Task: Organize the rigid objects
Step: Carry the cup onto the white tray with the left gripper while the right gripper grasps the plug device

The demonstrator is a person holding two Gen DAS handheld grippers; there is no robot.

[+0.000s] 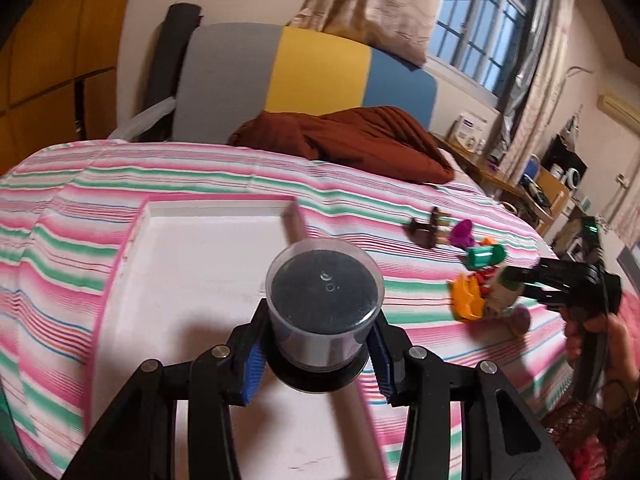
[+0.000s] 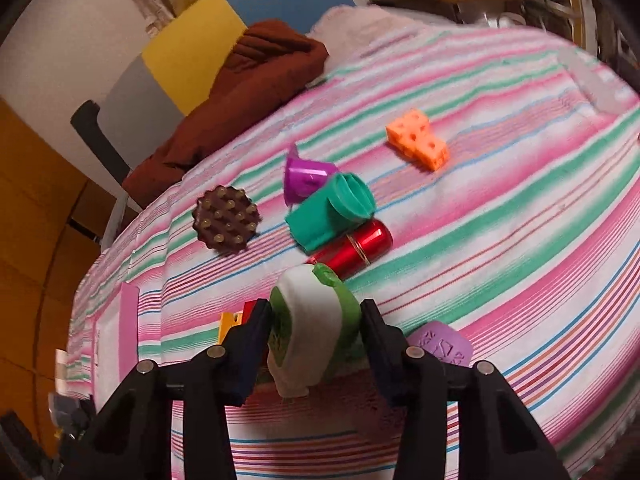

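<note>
Left wrist view: the left gripper (image 1: 320, 354) pinches a clear cup with a dark lid (image 1: 323, 304) between its blue pads, holding it above the white tray (image 1: 192, 248) that lies on the striped bedspread (image 1: 60, 216). At about 3 o'clock from the cup, the right gripper (image 1: 520, 284) reaches into a cluster of small toys, a hand (image 1: 600, 332) behind it.

Right wrist view: the right gripper (image 2: 316, 344) is pressed onto a white-and-green toy (image 2: 308, 320), one jaw on each side. At 12 o'clock from the toy lie a red cylinder (image 2: 356, 246), touching a teal tube (image 2: 328, 214), and a purple cone (image 2: 304, 176) just beyond. A brown studded disc (image 2: 226, 220) sits at 10 o'clock, an orange holed block (image 2: 418, 138) at 1 o'clock, well apart. A lilac piece (image 2: 440, 344) lies just beside the right jaw, and a yellow piece (image 2: 230, 322) peeks out by the left jaw.
</note>
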